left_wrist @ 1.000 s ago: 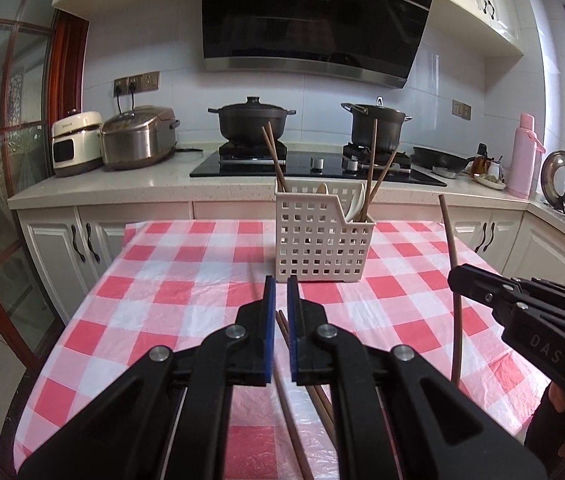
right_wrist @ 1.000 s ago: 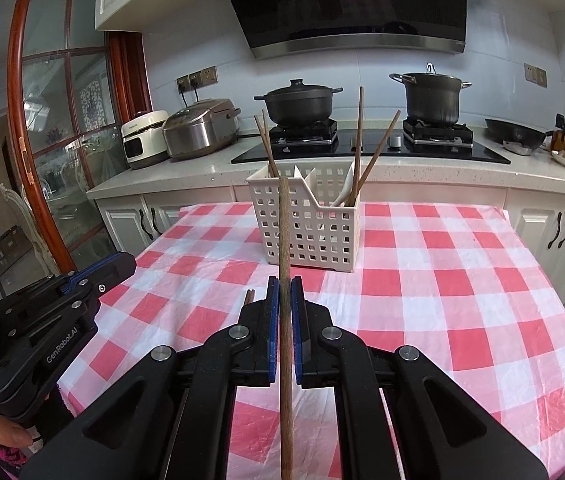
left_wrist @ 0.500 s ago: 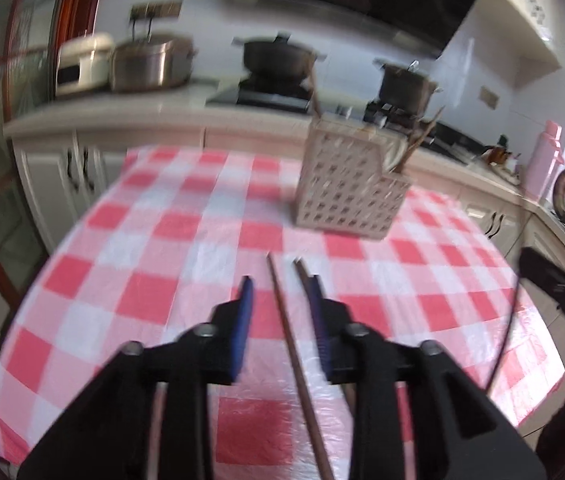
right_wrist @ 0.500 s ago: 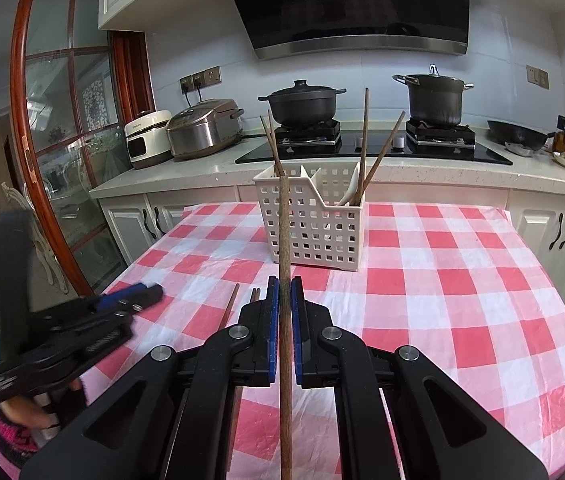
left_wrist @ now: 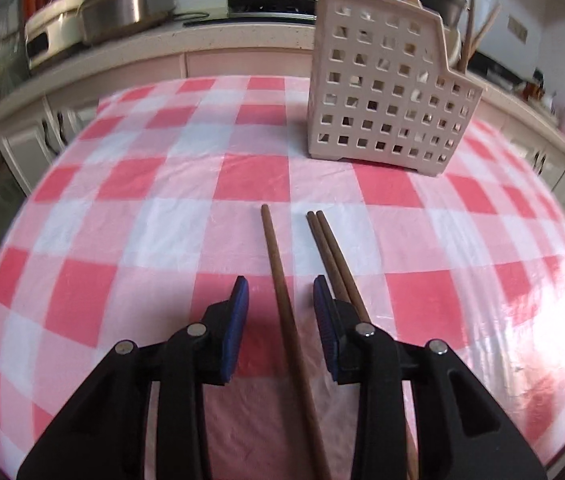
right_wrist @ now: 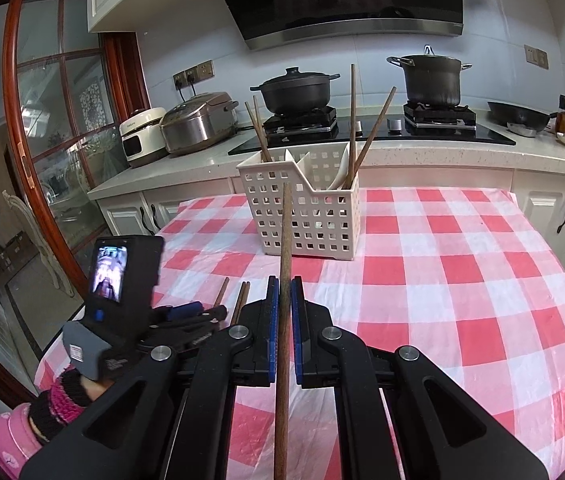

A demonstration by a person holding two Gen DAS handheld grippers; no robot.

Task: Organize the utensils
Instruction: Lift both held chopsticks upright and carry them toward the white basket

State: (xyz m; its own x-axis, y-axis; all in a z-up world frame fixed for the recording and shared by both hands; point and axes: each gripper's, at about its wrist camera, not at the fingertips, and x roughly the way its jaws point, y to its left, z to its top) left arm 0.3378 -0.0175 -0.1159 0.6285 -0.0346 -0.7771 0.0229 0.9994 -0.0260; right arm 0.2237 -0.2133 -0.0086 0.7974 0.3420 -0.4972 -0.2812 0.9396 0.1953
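My left gripper (left_wrist: 280,292) is open and low over the checked tablecloth (left_wrist: 122,220), its blue pads either side of a single brown chopstick (left_wrist: 282,300) lying on the table. A pair of chopsticks (left_wrist: 328,248) lies just to its right, under the right finger. My right gripper (right_wrist: 285,292) is shut on another brown chopstick (right_wrist: 285,232), held upright above the table. The white perforated utensil basket (right_wrist: 310,212) stands beyond, holding several chopsticks and a white spoon; it also shows in the left wrist view (left_wrist: 386,92).
The left gripper's body and camera (right_wrist: 122,280) sit at the lower left of the right wrist view. Behind the table runs a counter with a rice cooker (right_wrist: 198,120), two black pots (right_wrist: 294,88) on the stove and a pan (right_wrist: 522,118).
My left gripper has opened, tilted down and dropped low over the single chopstick on the table. My right gripper still holds its chopstick, almost unmoved.
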